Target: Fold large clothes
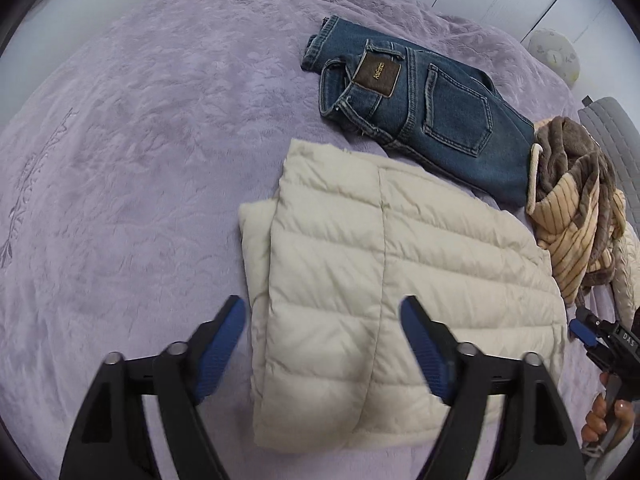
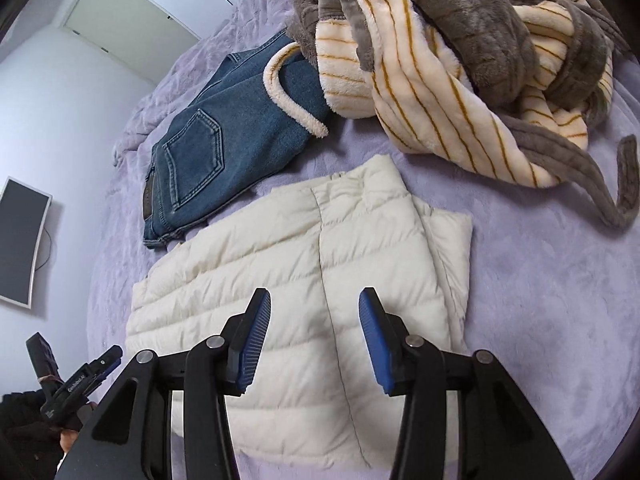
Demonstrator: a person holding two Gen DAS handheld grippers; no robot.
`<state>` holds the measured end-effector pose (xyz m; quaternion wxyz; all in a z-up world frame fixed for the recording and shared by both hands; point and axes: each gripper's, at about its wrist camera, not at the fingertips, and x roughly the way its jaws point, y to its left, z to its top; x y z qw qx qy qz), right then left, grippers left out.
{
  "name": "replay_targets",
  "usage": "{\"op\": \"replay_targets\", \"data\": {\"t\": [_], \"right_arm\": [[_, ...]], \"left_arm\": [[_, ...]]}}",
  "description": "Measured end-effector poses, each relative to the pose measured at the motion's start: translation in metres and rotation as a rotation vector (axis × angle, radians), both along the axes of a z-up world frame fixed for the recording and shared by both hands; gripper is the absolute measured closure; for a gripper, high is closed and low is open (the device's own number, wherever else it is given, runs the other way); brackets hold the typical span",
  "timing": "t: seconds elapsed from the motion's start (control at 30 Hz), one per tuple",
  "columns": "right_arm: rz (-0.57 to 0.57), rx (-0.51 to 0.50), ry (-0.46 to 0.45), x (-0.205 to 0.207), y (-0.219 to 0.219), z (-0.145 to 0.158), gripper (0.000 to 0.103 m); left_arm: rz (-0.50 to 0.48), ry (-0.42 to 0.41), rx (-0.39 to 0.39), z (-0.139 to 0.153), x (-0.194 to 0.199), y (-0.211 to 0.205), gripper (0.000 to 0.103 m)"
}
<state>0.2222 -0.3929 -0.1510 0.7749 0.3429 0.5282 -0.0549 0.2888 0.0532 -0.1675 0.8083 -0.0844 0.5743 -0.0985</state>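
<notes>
Cream quilted puffer jacket (image 1: 360,280) lies folded flat on the lilac plush bedspread (image 1: 120,160) in the left wrist view. The left gripper (image 1: 324,340) hangs above the jacket's near left edge, jaws spread wide, nothing between them. Wide bare bedspread stretches to the left. Folded blue denim jeans (image 1: 420,112) lie just beyond the jacket's far edge, a brown-and-cream striped fleece robe (image 1: 576,208) heaped at their right end. The right gripper (image 1: 580,330) shows at the right edge.

In the right wrist view, the right gripper (image 2: 314,336) hovers over the jacket's (image 2: 280,260) near part, jaws parted and empty. Bare bedspread (image 2: 560,320) lies right of the jacket; the robe (image 2: 460,60) sprawls far beyond it, overlapping the jeans (image 2: 224,140).
</notes>
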Motion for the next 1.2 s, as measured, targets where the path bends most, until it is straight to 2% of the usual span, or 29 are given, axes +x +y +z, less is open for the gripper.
{"op": "replay_targets", "data": {"t": [0.13, 0.17, 0.23, 0.27, 0.33, 0.4, 0.6, 0.77, 0.83, 0.97, 1.2], "right_arm": [[-0.008, 0.038, 0.006, -0.031, 0.011, 0.003, 0.053], [-0.011, 0.052, 0.007, -0.042, 0.014, 0.003, 0.053], [-0.015, 0.078, 0.012, -0.057, 0.020, 0.002, 0.051], [-0.016, 0.096, 0.011, -0.065, 0.024, 0.001, 0.048], [-0.016, 0.138, -0.002, -0.082, 0.032, -0.001, 0.030], [-0.023, 0.179, -0.013, -0.097, 0.038, -0.006, 0.018], [-0.126, 0.304, 0.018, -0.132, 0.043, -0.040, 0.017], [-0.230, 0.416, 0.019, -0.137, 0.035, -0.068, 0.017], [-0.251, 0.445, 0.006, -0.136, 0.033, -0.076, 0.017], [-0.299, 0.488, -0.010, -0.127, 0.026, -0.097, 0.017], [-0.415, 0.603, -0.073, -0.111, 0.012, -0.124, 0.016]], "left_arm": [[0.011, -0.025, 0.010, 0.003, -0.030, 0.003, 0.010], [0.011, -0.030, 0.007, 0.003, -0.037, 0.004, 0.003], [0.025, -0.034, -0.014, 0.001, -0.049, 0.008, 0.000], [0.030, -0.022, -0.031, -0.001, -0.055, 0.009, 0.000], [0.044, 0.012, -0.073, -0.009, -0.063, 0.014, 0.000], [0.065, 0.054, -0.117, -0.020, -0.070, 0.018, 0.000], [0.149, 0.182, -0.226, -0.062, -0.084, 0.029, 0.000], [0.256, 0.286, -0.427, -0.100, -0.089, 0.042, 0.000], [0.284, 0.281, -0.464, -0.108, -0.088, 0.043, 0.000], [0.307, 0.226, -0.484, -0.111, -0.076, 0.037, 0.000], [0.329, 0.167, -0.446, -0.111, -0.041, 0.029, 0.000]]}}
